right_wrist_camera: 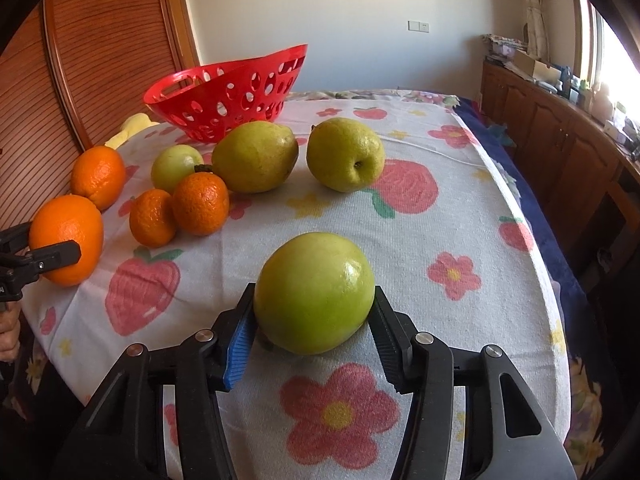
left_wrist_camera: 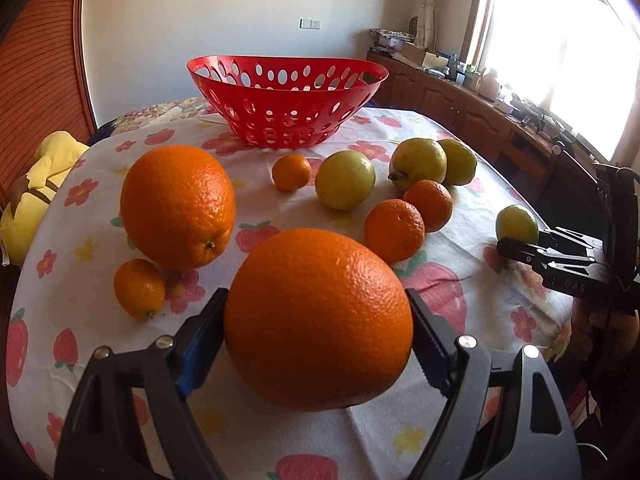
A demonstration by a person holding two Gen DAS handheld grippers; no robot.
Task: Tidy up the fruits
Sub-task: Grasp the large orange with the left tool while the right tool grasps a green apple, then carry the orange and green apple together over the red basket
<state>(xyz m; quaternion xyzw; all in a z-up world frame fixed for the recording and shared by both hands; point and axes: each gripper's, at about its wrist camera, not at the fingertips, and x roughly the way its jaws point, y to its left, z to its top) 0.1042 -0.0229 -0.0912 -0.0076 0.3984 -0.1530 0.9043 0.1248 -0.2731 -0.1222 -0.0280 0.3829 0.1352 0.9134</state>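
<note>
Left wrist view: left gripper clamped a large orange, pads against both its sides, on the flowered tablecloth. A second large orange lay beyond; the red basket stood empty at the far edge.

Right wrist view: right gripper closed narrowly on a green apple, both pads touching it. Two pears lay beyond, near the basket.

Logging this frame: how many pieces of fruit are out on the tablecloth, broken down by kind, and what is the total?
Large orange: 2
Small mandarin: 4
Green apple: 2
Pear: 2
Total: 10
</note>
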